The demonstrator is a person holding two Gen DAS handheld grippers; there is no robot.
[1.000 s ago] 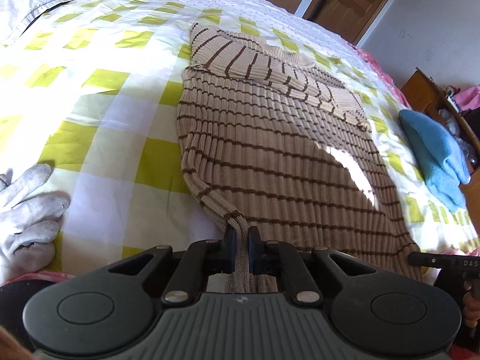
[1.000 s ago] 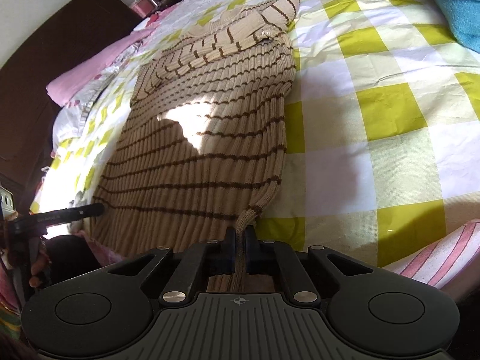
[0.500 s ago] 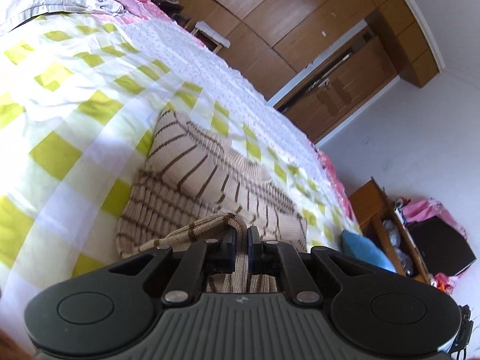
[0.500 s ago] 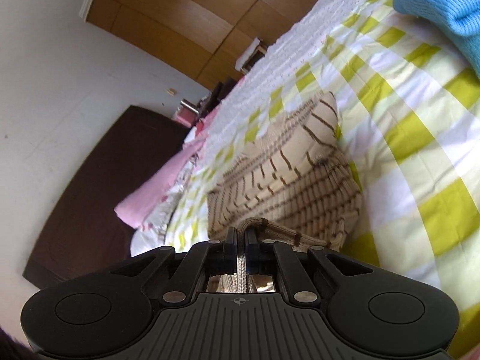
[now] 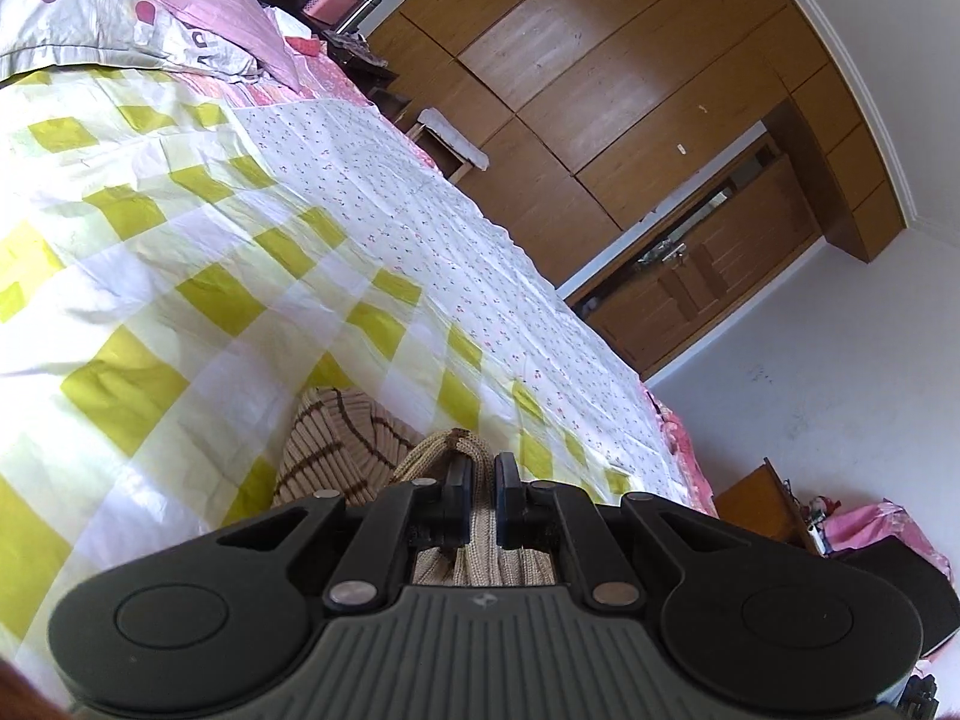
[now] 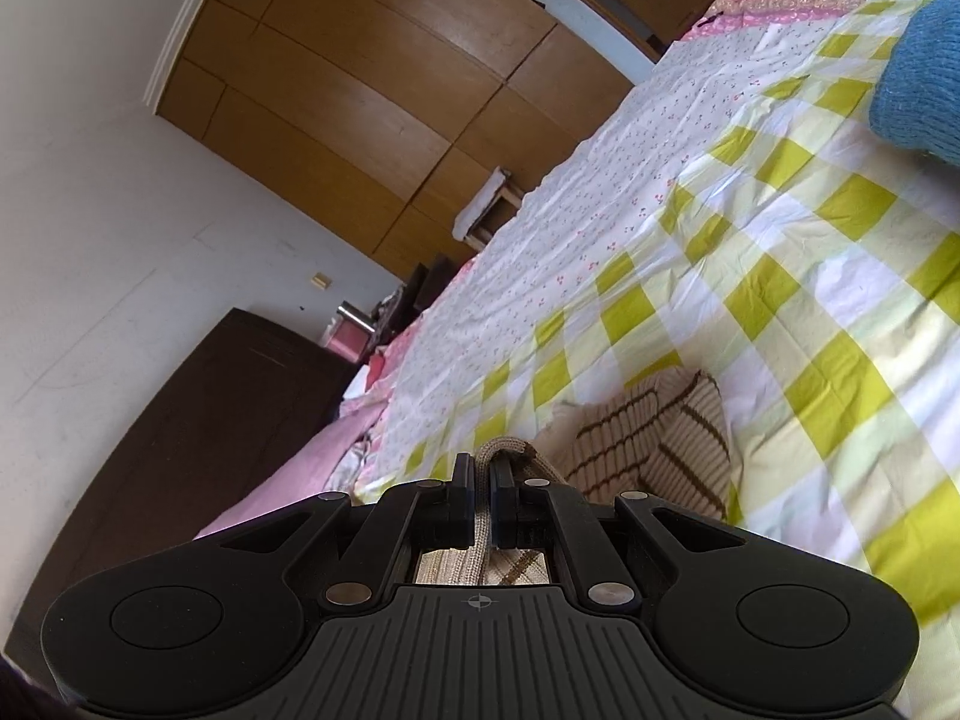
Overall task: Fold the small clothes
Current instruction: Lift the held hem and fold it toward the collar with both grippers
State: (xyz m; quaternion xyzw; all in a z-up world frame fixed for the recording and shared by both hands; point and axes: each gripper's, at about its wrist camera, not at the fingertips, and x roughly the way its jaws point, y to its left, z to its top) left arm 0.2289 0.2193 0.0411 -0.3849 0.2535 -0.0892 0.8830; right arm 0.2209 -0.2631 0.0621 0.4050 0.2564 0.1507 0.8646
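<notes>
with each gripper clenched on the sweater hem, left gripper and right gripper, the folded sweater top lies just ahead of you on the bed; neither is nearer.

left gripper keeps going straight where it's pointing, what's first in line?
Likely the beige brown-striped knit sweater just past the left gripper, which pinches its hem; beyond that, the yellow-checked bedsheet. Depth unclear.

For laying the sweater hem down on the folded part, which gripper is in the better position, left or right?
Neither: the left gripper and right gripper both clamp the striped sweater hem above its folded part.
</notes>
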